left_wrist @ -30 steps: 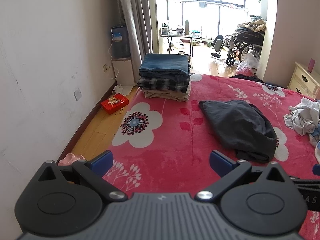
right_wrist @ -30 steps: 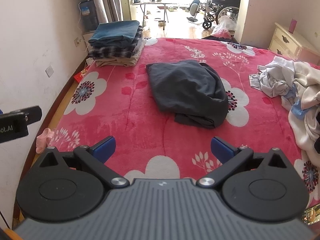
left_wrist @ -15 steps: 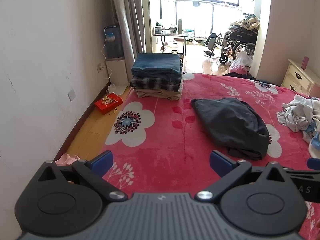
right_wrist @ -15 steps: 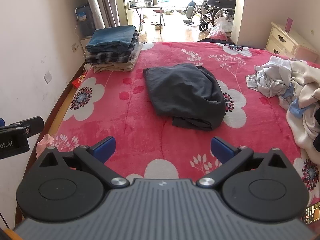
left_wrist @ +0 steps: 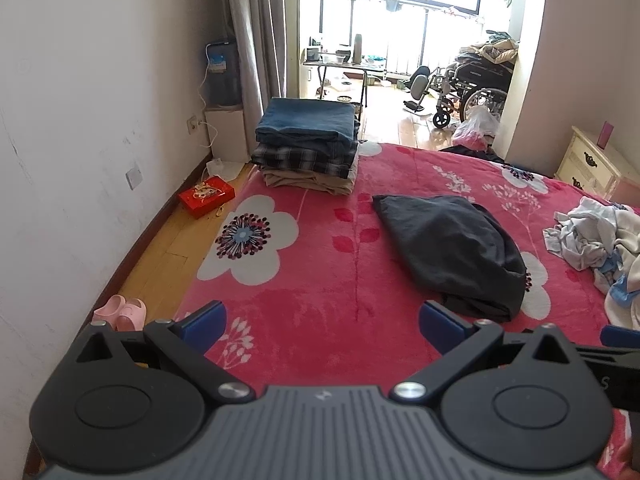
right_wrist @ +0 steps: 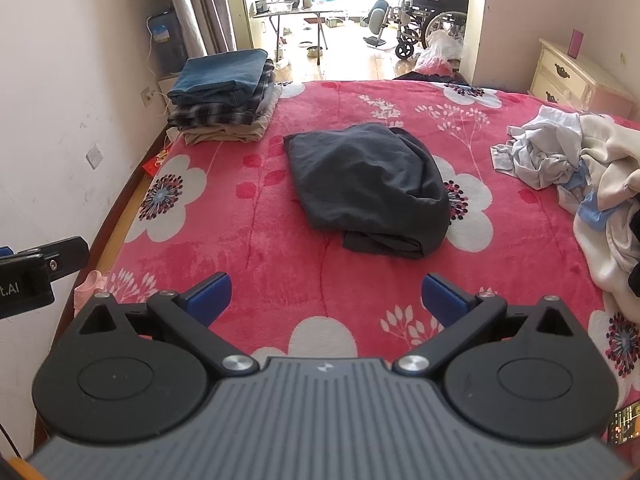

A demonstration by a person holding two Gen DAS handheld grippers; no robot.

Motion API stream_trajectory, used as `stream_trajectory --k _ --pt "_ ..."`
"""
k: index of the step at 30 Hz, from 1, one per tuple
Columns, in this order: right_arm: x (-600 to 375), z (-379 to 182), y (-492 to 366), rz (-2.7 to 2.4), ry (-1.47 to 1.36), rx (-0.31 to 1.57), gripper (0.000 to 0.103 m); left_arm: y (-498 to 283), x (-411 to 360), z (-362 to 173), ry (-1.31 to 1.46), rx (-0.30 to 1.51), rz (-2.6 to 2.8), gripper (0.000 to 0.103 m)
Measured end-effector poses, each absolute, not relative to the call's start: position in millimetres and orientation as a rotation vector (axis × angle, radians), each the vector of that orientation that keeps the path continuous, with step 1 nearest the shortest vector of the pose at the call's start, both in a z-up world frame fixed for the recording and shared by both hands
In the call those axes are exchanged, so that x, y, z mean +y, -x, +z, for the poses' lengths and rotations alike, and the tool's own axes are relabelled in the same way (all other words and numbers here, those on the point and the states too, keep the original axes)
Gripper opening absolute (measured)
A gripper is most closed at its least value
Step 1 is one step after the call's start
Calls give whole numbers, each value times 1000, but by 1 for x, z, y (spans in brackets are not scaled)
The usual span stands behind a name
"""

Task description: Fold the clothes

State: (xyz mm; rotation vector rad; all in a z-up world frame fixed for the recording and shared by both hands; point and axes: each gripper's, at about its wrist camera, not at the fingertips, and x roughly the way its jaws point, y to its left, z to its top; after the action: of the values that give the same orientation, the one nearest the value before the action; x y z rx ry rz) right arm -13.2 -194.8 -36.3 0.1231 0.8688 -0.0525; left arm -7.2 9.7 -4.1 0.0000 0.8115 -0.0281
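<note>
- Left wrist view: the left gripper [left_wrist: 322, 318] hangs above the near edge of the bed [left_wrist: 320, 280], jaws spread wide, pinching nothing.
- Right wrist view: the right gripper [right_wrist: 326, 298] is likewise spread and empty, above the same near edge.
- Since a second ago both cameras have drawn back and tipped up a little: the dark grey garment [right_wrist: 366, 184] sits farther off in each view, though it has not shifted on the bed.
- That garment lies mid-bed, bunched and rounded, not squared.
- A neat stack of folded clothes [left_wrist: 308, 146] sits at the far left corner; a loose heap of pale clothes [right_wrist: 576, 168] lies along the right edge.
- Judgement: folding is partly done; neither gripper is closing in on cloth right now.
</note>
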Motion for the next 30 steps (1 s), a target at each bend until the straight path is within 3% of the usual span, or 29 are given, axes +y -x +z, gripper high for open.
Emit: stream_trajectory --k 22,30 --pt "-197 -47 6 -55 -130 883 102 1 6 -16 3 821 -40 103" --pt "-218 -65 4 -69 -170 774 102 -18 8 -40 30 826 -75 103"
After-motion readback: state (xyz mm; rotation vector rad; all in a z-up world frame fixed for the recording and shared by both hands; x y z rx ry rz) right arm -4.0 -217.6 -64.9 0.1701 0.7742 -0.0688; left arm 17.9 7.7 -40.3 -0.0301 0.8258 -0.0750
